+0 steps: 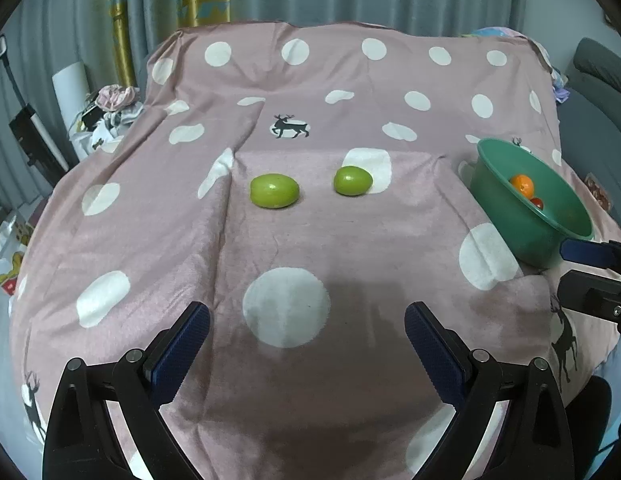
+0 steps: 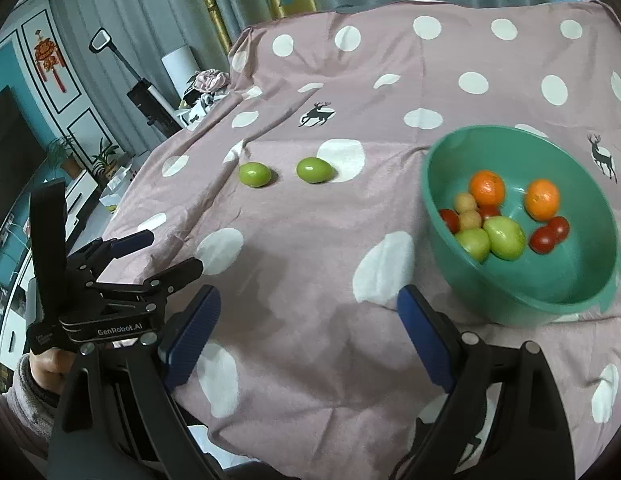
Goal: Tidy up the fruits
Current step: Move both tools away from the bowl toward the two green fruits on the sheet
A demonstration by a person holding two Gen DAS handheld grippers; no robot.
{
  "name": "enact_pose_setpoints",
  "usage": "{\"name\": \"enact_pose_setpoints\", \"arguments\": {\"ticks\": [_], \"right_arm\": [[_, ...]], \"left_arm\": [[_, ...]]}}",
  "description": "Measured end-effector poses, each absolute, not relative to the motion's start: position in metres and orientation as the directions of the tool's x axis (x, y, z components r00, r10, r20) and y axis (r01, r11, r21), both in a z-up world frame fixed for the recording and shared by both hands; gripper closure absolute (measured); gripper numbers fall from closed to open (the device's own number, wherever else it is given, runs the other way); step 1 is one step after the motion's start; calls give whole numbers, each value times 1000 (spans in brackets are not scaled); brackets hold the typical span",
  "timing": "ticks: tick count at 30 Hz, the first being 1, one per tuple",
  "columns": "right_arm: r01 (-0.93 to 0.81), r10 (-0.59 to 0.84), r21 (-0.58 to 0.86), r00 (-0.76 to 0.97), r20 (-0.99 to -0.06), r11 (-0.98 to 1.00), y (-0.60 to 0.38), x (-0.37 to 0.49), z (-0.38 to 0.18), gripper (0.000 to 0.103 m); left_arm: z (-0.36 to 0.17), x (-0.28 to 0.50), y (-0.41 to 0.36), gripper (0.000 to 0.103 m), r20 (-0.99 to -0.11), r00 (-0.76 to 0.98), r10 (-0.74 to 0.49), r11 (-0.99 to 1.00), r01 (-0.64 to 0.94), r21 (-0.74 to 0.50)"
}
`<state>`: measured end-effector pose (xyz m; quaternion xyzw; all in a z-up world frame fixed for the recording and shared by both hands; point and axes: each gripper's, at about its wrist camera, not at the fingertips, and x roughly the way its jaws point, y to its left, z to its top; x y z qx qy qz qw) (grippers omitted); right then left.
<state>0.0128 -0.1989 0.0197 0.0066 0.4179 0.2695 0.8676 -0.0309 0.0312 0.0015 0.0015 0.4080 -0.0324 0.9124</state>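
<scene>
1. Two green fruits [image 1: 275, 191] [image 1: 353, 181] lie side by side on the spotted cloth [image 1: 310, 248], centre of frame, probably next to be collected.
2. The green bowl [image 2: 582, 280], at right, already gathers oranges, tomatoes and green fruit.
3. Left hand-held gripper [image 1: 306, 344] and right hand-held gripper [image 2: 308, 330] hang apart, empty, aimed down toward the cloth.

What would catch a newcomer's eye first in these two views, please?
Probably the green bowl at the right of the pink polka-dot cloth, holding two oranges, small red and pale fruits and two green ones. Next come two green fruits lying apart on the cloth at mid-table. Both the left gripper and right gripper are open and empty.
</scene>
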Motion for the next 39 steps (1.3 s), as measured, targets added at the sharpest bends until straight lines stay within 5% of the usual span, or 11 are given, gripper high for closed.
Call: {"name": "enact_pose_setpoints", "arguments": {"ticks": [39], "right_arm": [[-497, 485, 238, 458, -745, 834, -147, 64, 5, 12]], "left_arm": [[11, 16, 72, 5, -740, 670, -60, 998, 53, -32]]}}
